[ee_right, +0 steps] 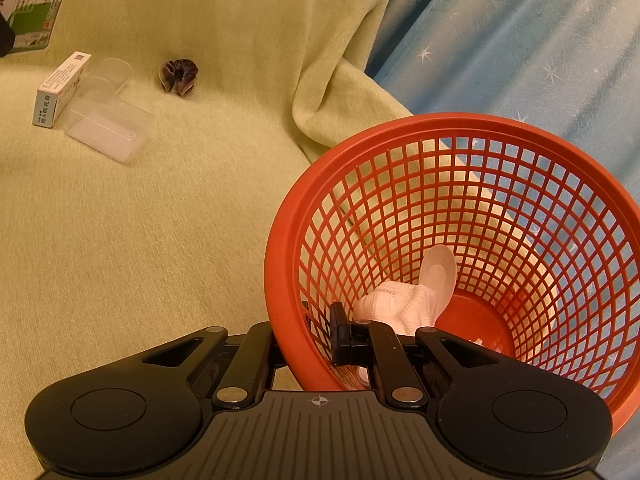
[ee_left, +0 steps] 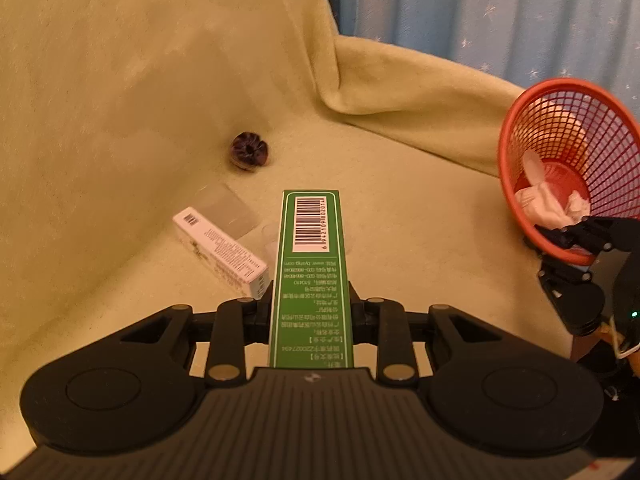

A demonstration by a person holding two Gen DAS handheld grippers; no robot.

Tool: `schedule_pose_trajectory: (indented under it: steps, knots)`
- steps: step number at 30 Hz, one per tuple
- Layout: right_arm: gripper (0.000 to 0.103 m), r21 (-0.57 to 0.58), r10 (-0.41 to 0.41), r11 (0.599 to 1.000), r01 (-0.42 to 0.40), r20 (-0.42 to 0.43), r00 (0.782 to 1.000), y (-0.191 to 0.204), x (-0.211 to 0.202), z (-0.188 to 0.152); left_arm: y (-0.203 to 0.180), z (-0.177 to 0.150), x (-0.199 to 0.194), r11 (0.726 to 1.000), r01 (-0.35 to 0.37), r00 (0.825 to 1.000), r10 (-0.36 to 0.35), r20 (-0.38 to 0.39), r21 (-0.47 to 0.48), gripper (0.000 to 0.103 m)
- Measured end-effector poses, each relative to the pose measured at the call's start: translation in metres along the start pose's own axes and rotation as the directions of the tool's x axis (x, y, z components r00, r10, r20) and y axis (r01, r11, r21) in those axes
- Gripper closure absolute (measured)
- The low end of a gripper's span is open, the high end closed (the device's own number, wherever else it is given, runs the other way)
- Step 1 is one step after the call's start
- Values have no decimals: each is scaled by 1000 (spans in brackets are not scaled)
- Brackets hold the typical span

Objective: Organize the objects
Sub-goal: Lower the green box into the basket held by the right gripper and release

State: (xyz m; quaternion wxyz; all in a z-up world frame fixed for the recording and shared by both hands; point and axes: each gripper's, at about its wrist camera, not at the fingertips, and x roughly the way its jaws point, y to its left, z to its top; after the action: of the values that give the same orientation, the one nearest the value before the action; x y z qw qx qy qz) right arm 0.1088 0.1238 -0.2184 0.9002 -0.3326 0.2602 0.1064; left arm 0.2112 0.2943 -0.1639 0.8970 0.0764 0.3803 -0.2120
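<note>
My left gripper (ee_left: 311, 300) is shut on a long green box (ee_left: 311, 264) with a barcode on its far end, held above the yellow-green sofa cover; the same green box (ee_right: 34, 14) shows at the top left of the right wrist view. My right gripper (ee_right: 310, 338) is shut on the near rim of a tilted red mesh basket (ee_right: 460, 128), one finger inside and one outside. That basket (ee_left: 560, 92) and the right gripper (ee_left: 574, 240) appear at the right edge of the left wrist view. Inside the basket lie a white cloth (ee_right: 400, 304) and a pale spoon (ee_right: 438, 272).
On the sofa seat lie a white carton (ee_left: 224, 252), a clear plastic box (ee_right: 110, 128), a clear cup (ee_right: 110, 74) and a dark purple scrunchie (ee_left: 249, 150). A fold of the yellow-green cover (ee_left: 400, 80) rises behind. A blue starred curtain (ee_right: 520, 40) hangs at the right.
</note>
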Motion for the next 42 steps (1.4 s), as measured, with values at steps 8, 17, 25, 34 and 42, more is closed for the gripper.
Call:
schedule_pose_trajectory:
  steps: [8,17,25,34,42]
  knots:
    - [97,2,0,1000,0,0,1000,0,0,0,-8,14,-8,999,52,998,-52,36,6,78]
    - [97,0,1,1000,-1,1,1000,0,0,0,-28,35,-9,990,117,991,-120,50,73,78]
    - [97,0,2,1000,-2,2,1000,1,0,0,-56,52,-3,973,179,981,-187,41,148,78]
    - [97,-1,3,1000,-3,3,1000,0,0,0,-114,102,10,896,329,937,-349,13,298,78]
    - [98,-1,3,1000,-3,5,1000,0,0,1,-193,144,44,804,448,869,-494,21,390,62]
